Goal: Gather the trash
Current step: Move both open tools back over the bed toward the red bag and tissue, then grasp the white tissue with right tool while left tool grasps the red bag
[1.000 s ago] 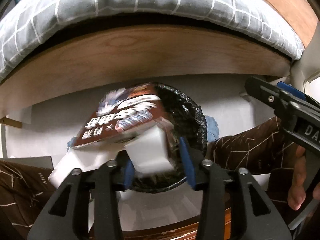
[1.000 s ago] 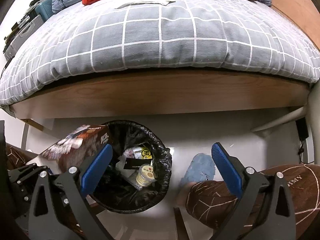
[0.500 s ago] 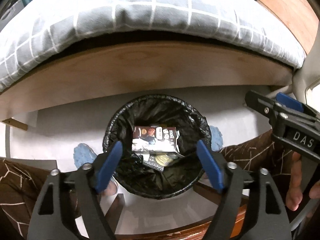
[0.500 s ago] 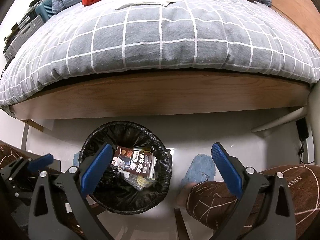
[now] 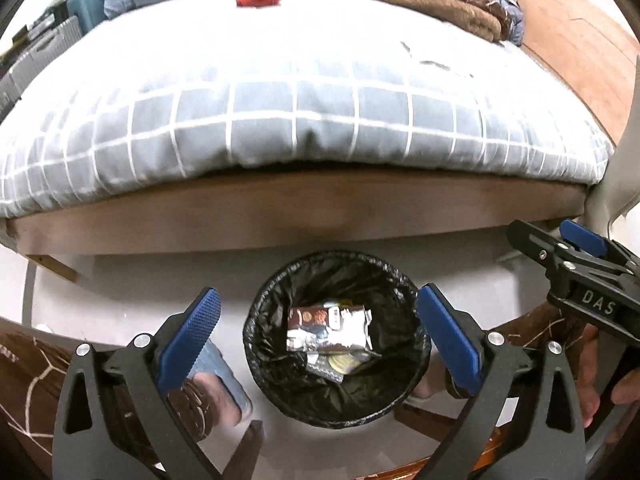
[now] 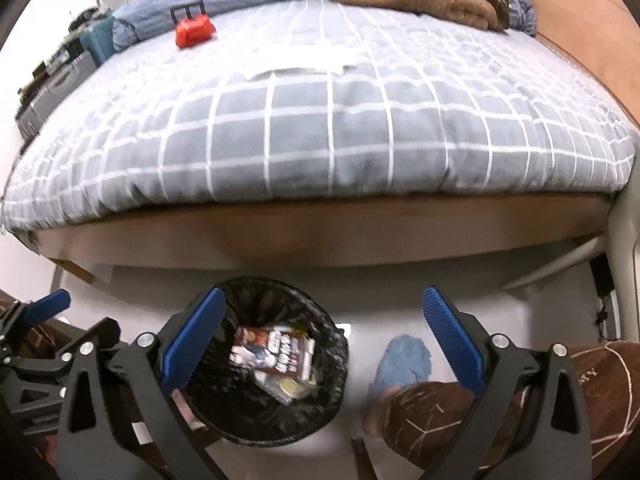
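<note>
Your left gripper hung over the black-lined bin on the floor; its jaws had just been opening and stood wide, with nothing between them. The brown snack packet lay inside the bin on other rubbish. Your right gripper gaped empty too. On the bed, a white paper and a red object probably remained to be collected.

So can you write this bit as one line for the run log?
left hand-held gripper: open, empty, jaws just opened | brown snack box: inside bin | right hand-held gripper: open, empty
</note>
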